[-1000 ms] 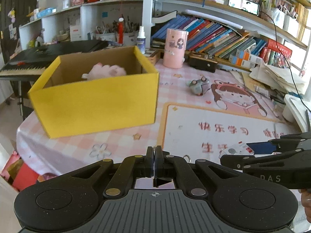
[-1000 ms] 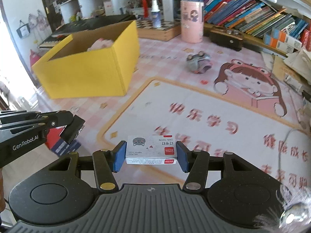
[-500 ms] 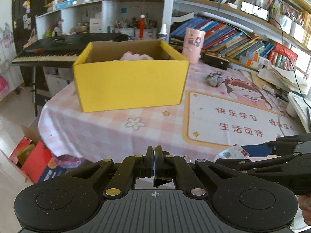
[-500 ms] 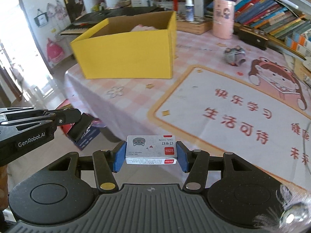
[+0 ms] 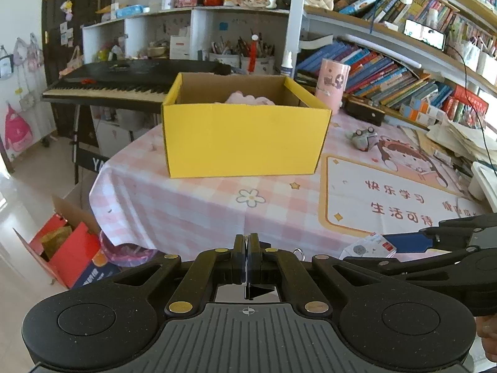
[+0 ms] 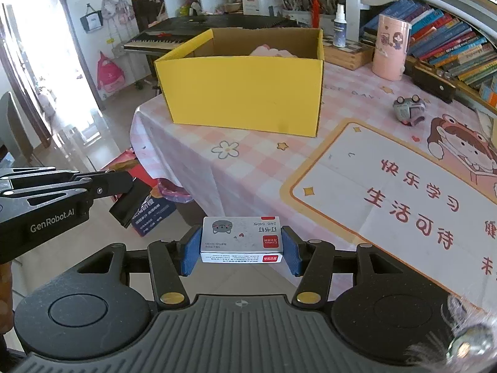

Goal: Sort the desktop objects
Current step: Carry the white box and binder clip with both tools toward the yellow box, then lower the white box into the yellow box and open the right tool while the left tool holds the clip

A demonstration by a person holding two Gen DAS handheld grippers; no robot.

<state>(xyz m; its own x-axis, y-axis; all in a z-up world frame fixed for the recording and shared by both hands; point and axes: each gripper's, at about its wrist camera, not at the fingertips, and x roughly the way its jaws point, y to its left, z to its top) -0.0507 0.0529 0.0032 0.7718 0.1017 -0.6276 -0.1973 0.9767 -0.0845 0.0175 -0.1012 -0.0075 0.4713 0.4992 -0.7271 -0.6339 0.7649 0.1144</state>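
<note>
My right gripper (image 6: 241, 250) is shut on a small white staple box (image 6: 241, 238) with a grey cat face and red label, held off the table's near edge. The box also shows in the left wrist view (image 5: 368, 247). My left gripper (image 5: 247, 256) is shut and empty, below and left of the table edge; it also shows in the right wrist view (image 6: 129, 200). An open yellow cardboard box (image 5: 245, 140) stands on the pink checked tablecloth (image 5: 202, 199) with a pink plush toy (image 5: 250, 99) inside. A small grey toy (image 5: 362, 138) lies right of the yellow box.
A pink cylinder holder (image 5: 330, 87) and a dark case (image 5: 363, 112) stand behind the yellow box. A printed desk mat (image 6: 403, 192) covers the table's right part. Books fill the back shelf (image 5: 403, 71). A keyboard piano (image 5: 124, 84) stands left; a red carton (image 5: 62, 248) sits on the floor.
Both grippers have pulled back from the table and shifted left, so the yellow box now looks farther and more central. The right gripper still holds the staple box; the left stays shut.
</note>
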